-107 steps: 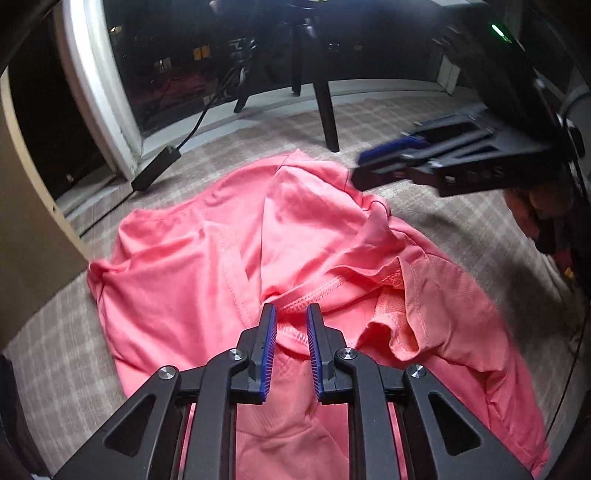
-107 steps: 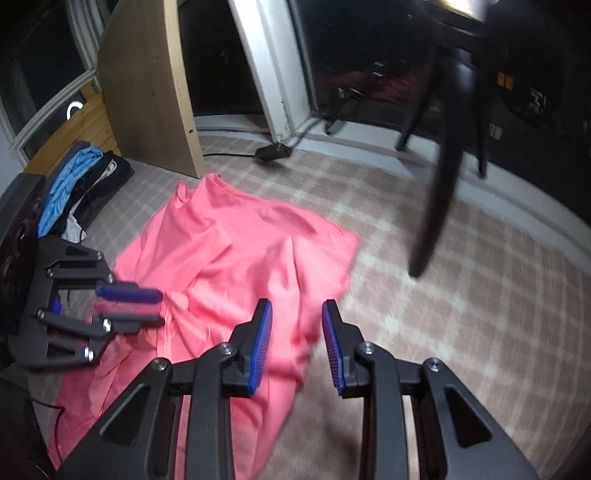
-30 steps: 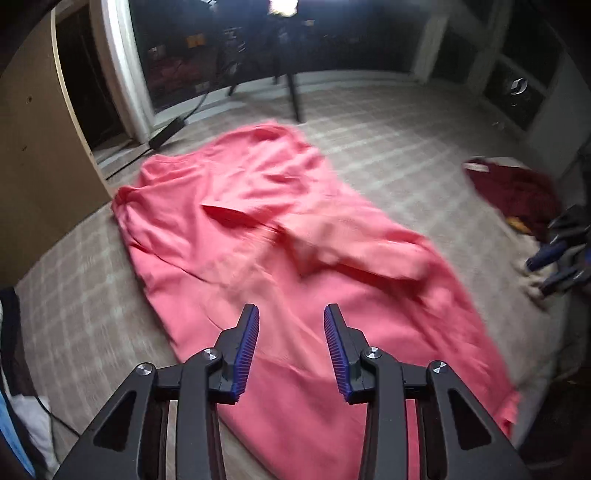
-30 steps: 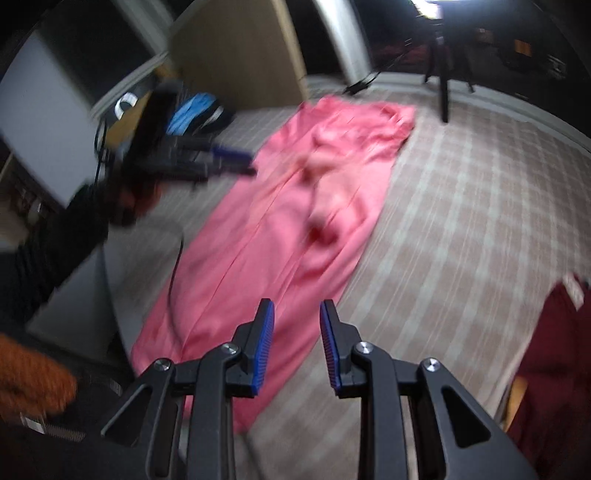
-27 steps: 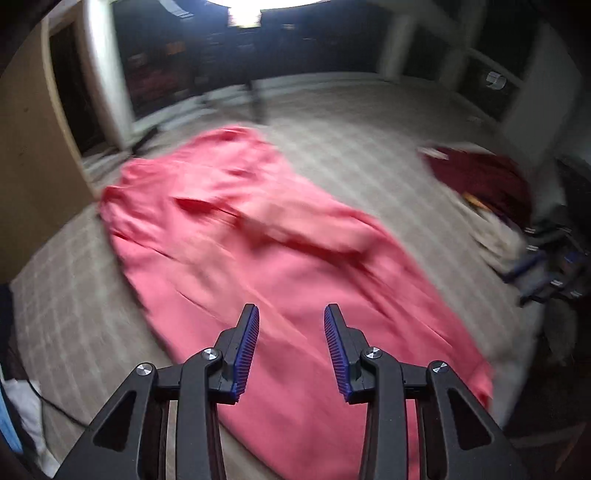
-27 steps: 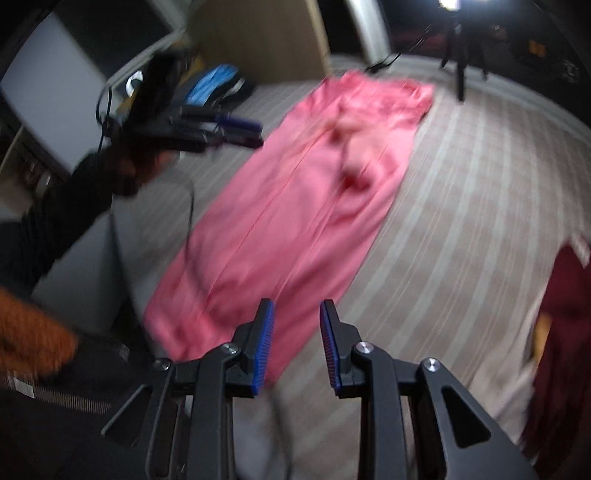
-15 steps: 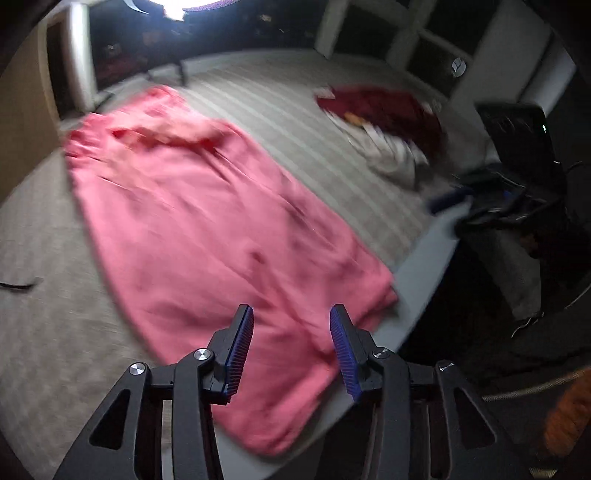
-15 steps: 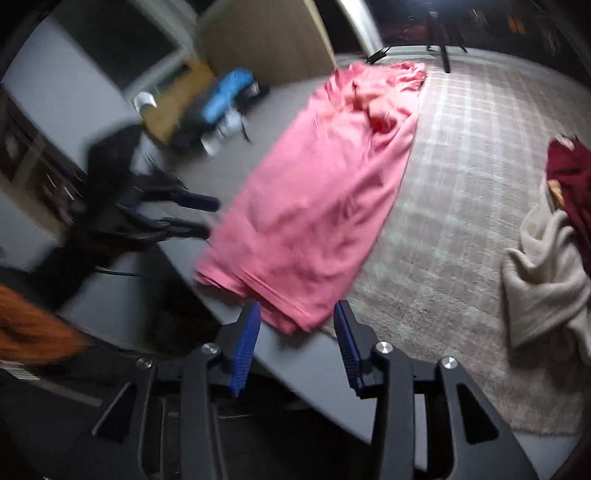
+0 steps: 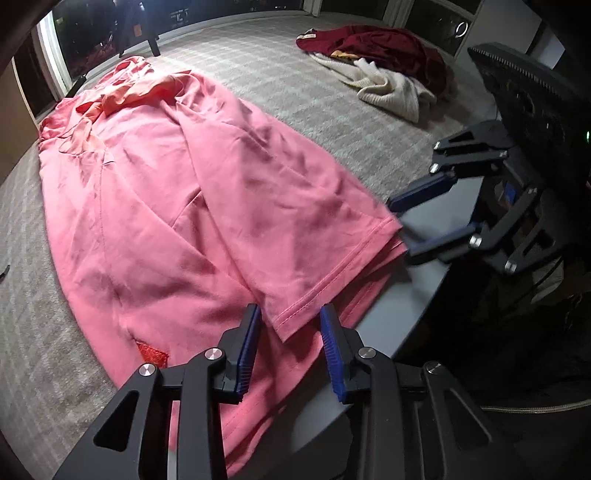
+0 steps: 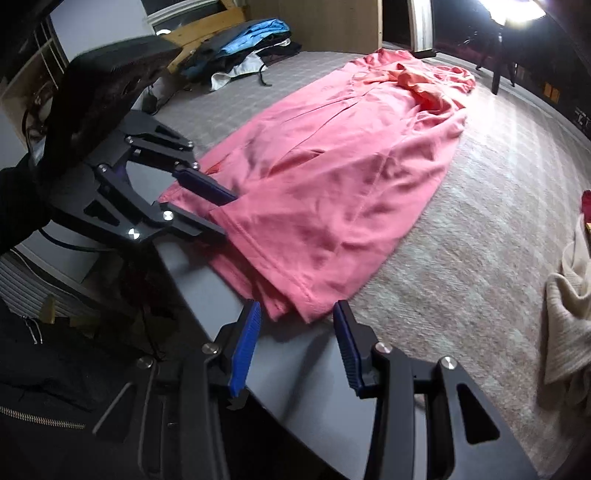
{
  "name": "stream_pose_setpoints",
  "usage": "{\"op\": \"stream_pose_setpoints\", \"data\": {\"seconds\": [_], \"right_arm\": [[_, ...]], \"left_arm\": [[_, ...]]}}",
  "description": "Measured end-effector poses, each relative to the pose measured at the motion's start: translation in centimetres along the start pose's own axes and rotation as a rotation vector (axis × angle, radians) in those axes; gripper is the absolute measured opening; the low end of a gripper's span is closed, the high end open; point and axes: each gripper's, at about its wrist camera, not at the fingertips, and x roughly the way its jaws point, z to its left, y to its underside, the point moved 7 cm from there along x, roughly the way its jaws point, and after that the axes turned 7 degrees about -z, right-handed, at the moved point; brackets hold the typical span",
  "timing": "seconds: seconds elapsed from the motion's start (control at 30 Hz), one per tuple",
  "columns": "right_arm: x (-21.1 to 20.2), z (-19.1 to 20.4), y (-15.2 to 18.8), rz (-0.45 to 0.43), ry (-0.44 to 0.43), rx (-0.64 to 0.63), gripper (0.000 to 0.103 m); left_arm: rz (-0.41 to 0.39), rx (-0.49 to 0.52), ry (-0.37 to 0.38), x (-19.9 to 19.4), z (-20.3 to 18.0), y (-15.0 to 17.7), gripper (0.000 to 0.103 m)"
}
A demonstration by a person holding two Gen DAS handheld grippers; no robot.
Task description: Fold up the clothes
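Note:
A pink shirt [image 9: 192,192] lies stretched out lengthwise on a checked grey cloth [image 9: 295,96], its hem at the near table edge, its collar end bunched at the far end. It also shows in the right wrist view [image 10: 332,177]. My left gripper [image 9: 290,347] is open, its jaws either side of the hem's left corner. My right gripper [image 10: 295,339] is open just short of the hem's right corner. Each gripper shows in the other's view, the right gripper [image 9: 413,225] and the left gripper [image 10: 207,210], both open at the hem.
A pile of dark red and cream clothes [image 9: 384,70] lies on the cloth at the far right. A heap of blue, black and white clothes [image 10: 243,51] lies at the far left by a wooden panel [image 10: 325,22]. The grey table edge [image 10: 295,369] is bare in front.
Both grippers have pulled back from the collar end to the hem end. The shirt now lies stretched out long. Both pairs of jaws have opened wider at the hem corners.

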Motion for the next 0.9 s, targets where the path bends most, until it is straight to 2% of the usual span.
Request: {"op": "stream_pose_setpoints", "data": {"seconds": [0.17,0.23,0.27,0.3,0.4,0.77,0.87,0.9], "right_arm": [[0.5,-0.2,-0.1,0.001,0.013,-0.053,0.038],[0.7,-0.2,-0.4,-0.001,0.005,-0.064,0.028],[0.8,-0.2,-0.5,-0.003,0.000,-0.068,0.023],[0.8,-0.2,-0.6,-0.004,-0.002,-0.075,0.013],[0.3,0.0,-0.6,-0.010,-0.001,-0.112,0.007],[-3.2,1.1,-0.7,-0.032,-0.026,-0.170,0.005],[-2.2,1.4,0.1,0.007,-0.015,-0.190,0.005],[-1.7,1.4,0.5,0.032,-0.011,-0.197,0.005]], "left_arm": [[-0.002,0.000,-0.009,0.3,0.0,0.0,0.030],[-0.010,-0.002,-0.009,0.3,0.1,-0.3,0.018],[-0.015,-0.004,-0.007,0.3,0.2,-0.4,0.004],[-0.019,-0.006,-0.005,0.2,0.4,-0.6,0.004],[-0.058,0.000,0.002,-0.8,0.2,-0.9,0.003],[-0.189,0.013,-0.046,-6.6,-1.7,-1.6,0.003],[-0.175,-0.047,-0.020,-5.0,-1.5,-0.3,0.003],[-0.135,-0.046,-0.029,-3.5,-1.6,0.3,0.003]]}}
